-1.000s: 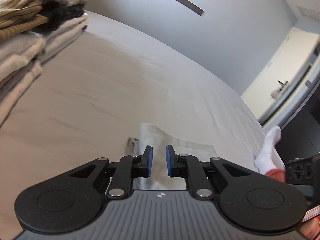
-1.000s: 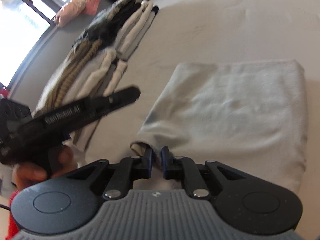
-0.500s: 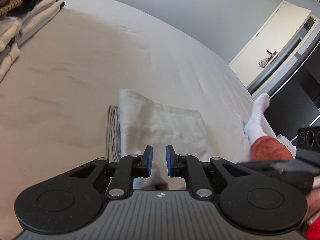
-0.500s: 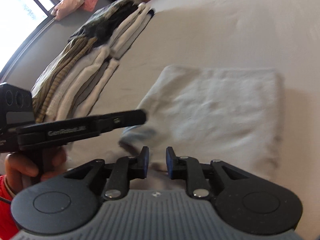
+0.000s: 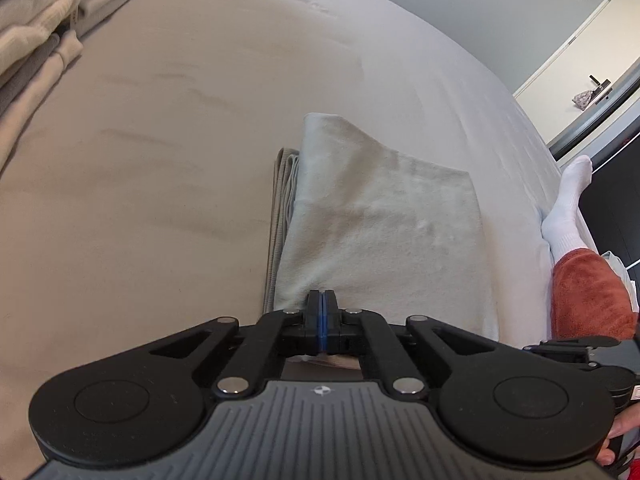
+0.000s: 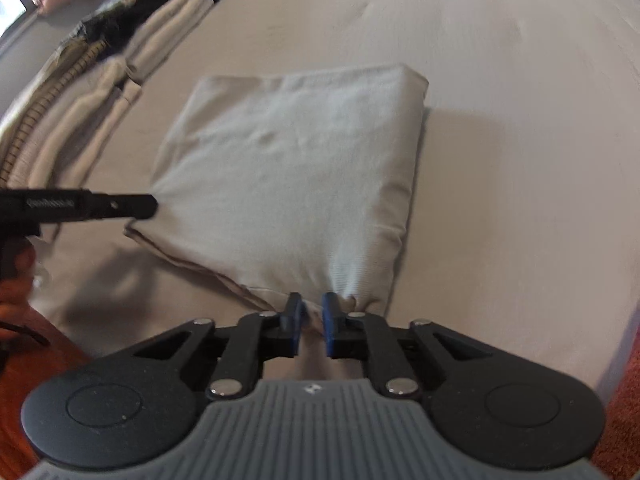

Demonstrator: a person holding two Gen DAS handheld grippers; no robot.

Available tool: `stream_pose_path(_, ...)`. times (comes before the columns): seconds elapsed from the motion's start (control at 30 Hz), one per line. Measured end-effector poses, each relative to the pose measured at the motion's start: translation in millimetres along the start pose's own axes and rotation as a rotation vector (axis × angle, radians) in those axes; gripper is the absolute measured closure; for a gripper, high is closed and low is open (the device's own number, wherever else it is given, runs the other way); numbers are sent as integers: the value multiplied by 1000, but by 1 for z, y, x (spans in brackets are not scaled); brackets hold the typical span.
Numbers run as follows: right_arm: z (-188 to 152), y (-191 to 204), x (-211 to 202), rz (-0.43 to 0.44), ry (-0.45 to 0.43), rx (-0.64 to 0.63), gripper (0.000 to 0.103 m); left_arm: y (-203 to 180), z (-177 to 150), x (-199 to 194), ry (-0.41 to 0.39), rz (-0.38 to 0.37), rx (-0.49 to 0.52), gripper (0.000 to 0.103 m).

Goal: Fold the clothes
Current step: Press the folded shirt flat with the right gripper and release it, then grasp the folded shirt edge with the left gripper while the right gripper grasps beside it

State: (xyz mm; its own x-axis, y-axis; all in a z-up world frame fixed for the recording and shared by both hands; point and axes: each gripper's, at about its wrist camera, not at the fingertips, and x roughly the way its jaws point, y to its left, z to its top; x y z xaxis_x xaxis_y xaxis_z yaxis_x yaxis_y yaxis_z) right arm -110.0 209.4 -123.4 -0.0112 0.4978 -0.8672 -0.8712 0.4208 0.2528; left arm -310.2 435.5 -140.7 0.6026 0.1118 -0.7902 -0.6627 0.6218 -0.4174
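Left tool [image 5: 322,312] is pinched fully together right at the near edge of the folded shirt [image 5: 384,232], can't tell if any cloth is caught. Right tool [image 6: 311,312] shows a small gap with the shirt's near corner bunched in it. Shirt lies flat on the bed [image 5: 160,128], stack of folded clothes [image 6: 100,92] off to the left.

left gripper [image 5: 322,312]: jaws pressed together, angled down | right gripper [image 6: 311,316]: small gap showing, seemingly pinching, blurred
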Motion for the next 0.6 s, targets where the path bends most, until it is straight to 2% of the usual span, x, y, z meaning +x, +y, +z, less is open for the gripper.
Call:
stream_pose_path(0.1, 0, -9, 2, 16, 15, 31, 100, 0, -1, 0, 1, -2, -6, 101)
stream_pose_path(0.2, 0, -8, -5, 23, -1, 29, 99, -3, -3, -10, -37, -39, -6, 101)
stream_pose_path(0.23, -1, -7, -8, 28, -12, 26, 96, -2, -3, -16, -63, -65, -6, 98)
stream_pose_path(0.33, -5, -4, -27, 47, -77, 3, 89, -3, -3, -29, -145, -112, -4, 94)
stream_pose_path(0.4, -6, -6, -37, 58, -127, 12, 84, -7, 1, -32, -201, -95, 13, 91)
stream_pose_path(0.53, 10, -11, -42, 31, -214, 47, 84, -16, 17, -30, -282, -72, 45, 86)
stream_pose_path(0.6, 22, -14, -41, 3, -252, 58, 84, -20, 27, -25, -292, -75, 64, 85)
